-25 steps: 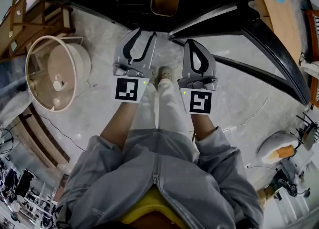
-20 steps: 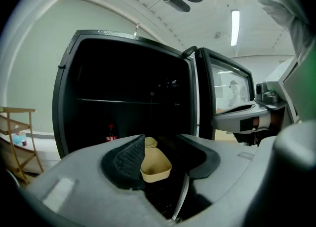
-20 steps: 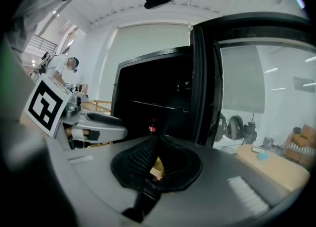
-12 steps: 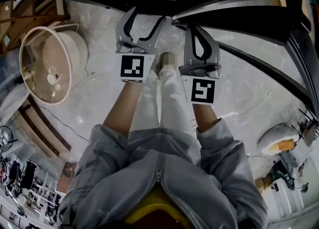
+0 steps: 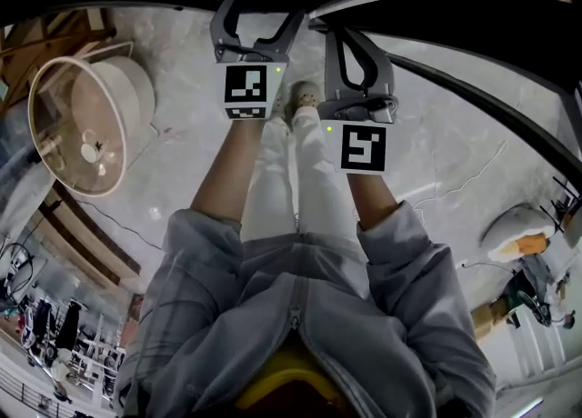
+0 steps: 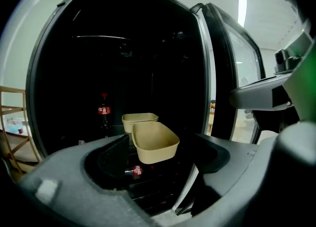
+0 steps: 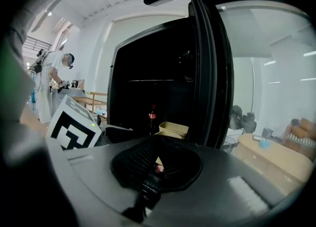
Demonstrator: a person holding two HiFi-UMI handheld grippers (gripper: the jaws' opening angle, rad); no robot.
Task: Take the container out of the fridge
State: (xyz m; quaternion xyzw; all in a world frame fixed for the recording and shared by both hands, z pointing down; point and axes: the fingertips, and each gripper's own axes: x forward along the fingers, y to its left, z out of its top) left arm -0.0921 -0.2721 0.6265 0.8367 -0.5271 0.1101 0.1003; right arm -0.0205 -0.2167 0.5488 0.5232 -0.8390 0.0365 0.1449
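Grey zip jacket (image 5: 305, 339), white trousers (image 5: 305, 191)

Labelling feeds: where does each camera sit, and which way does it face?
Head view: on the person's head, facing steeply down at the floor; legs, left gripper, right gripper.
Left gripper view: on that gripper, facing into the fridge at a container; its jaws, just opening, stand apart, empty.
Right gripper view: on that gripper, facing the fridge door; jaws together.
Gripper views share the bottle.

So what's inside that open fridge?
Inside the fridge: a tan container, a second container behind it, an upright cola bottle at left, another bottle lower down. The rest is too dark.
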